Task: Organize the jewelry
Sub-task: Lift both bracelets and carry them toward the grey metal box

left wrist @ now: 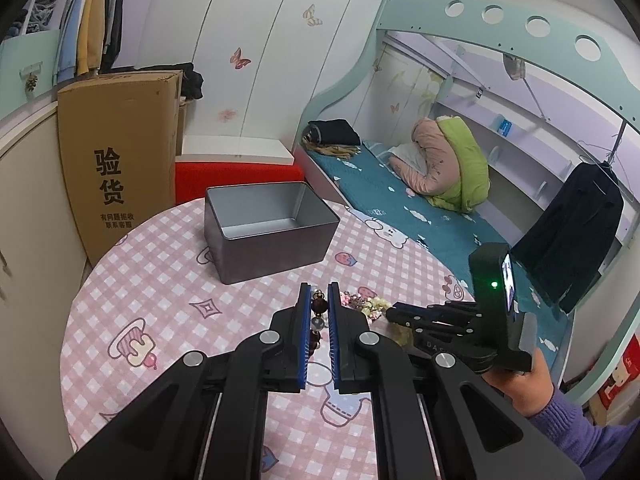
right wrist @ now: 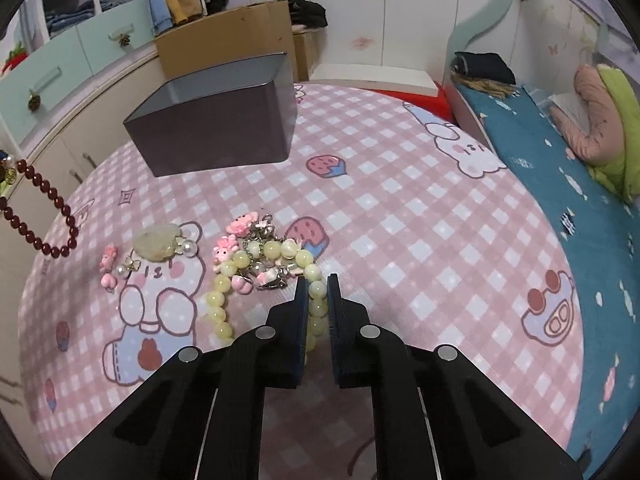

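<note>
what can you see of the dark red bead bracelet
The dark red bead bracelet is a string of round glossy beads, with a clear bead among them. It is pinched between the blue pads of the left hand-held gripper and hangs as a loop above the pink checked tablecloth, apart from the other jewelry.
</note>
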`<state>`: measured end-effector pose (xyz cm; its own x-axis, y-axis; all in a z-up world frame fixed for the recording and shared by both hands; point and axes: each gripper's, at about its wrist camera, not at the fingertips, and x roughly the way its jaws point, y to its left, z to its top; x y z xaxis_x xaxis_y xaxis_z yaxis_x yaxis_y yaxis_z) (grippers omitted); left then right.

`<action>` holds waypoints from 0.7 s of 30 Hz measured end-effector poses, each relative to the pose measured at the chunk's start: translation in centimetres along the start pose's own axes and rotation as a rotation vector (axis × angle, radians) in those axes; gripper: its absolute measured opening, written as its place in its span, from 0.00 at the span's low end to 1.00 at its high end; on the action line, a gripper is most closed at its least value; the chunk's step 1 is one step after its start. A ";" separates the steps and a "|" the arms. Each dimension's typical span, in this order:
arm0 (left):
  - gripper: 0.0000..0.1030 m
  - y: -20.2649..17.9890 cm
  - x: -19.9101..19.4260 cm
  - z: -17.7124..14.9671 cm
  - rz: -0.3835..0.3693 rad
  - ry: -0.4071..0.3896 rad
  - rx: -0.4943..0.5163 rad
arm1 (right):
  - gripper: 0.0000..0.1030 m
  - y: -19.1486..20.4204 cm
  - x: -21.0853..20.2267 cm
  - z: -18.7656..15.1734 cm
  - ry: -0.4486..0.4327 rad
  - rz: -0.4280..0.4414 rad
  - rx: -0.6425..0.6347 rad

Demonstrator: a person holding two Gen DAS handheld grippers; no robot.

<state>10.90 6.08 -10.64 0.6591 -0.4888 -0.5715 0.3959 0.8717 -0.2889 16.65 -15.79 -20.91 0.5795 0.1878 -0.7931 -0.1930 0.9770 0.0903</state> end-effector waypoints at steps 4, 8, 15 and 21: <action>0.06 -0.1 0.0 0.0 -0.005 -0.005 0.001 | 0.10 0.5 -2.9 0.7 -0.056 0.016 -0.019; 0.06 -0.3 0.0 -0.1 -0.014 -0.010 0.003 | 0.10 1.5 -5.7 1.7 -0.111 0.026 -0.050; 0.06 -0.3 -0.6 -0.2 -0.030 -0.017 -0.003 | 0.10 2.8 -10.5 2.8 -0.218 0.042 -0.082; 0.06 -0.2 -0.8 0.3 -0.046 -0.027 -0.007 | 0.10 3.9 -13.0 4.0 -0.272 0.050 -0.115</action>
<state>10.50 6.27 -9.90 0.6577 -0.5288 -0.5364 0.4216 0.8486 -0.3195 11.56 -13.97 -7.81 0.7550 0.2704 -0.5973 -0.3062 0.9510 0.0435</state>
